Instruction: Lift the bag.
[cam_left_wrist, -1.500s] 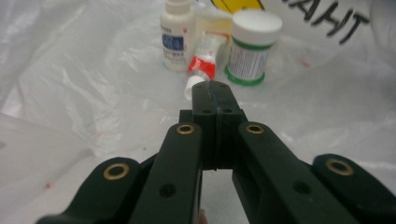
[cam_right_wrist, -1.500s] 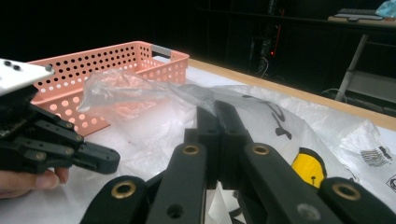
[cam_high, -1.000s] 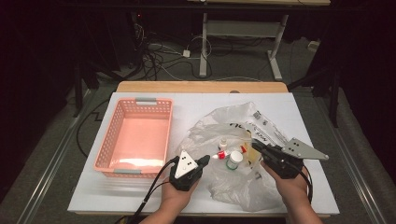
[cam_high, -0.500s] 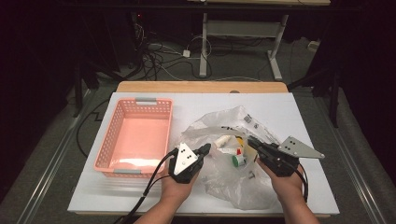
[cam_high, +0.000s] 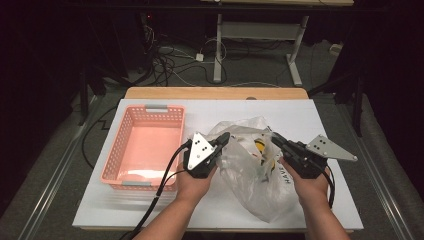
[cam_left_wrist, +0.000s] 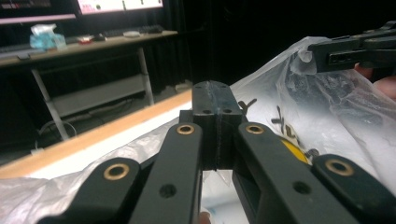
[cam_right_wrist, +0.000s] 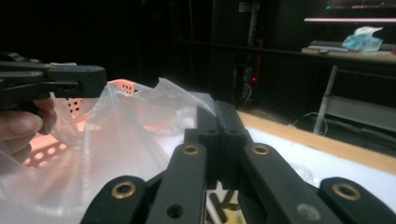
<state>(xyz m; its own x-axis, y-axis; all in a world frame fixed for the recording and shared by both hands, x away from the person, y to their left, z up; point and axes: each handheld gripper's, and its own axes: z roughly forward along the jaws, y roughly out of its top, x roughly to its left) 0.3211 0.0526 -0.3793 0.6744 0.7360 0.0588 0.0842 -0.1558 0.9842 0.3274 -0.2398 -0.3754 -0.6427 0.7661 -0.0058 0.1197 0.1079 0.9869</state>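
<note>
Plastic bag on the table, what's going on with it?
A person holds the clear plastic bag by two sides of its rim, one pair of tongs on each. The left tongs and the right tongs are both shut on the film, raised off the white table. Small items sit inside the bag. A pink basket stands beside it, at the left in the high view.

Counter (cam_high: 310, 112): white top with a wooden strip along its far edge. On it, at left, a pink perforated plastic basket (cam_high: 145, 147); right of it, just beside, a crumpled clear plastic bag (cam_high: 250, 175) with small items inside.
</note>
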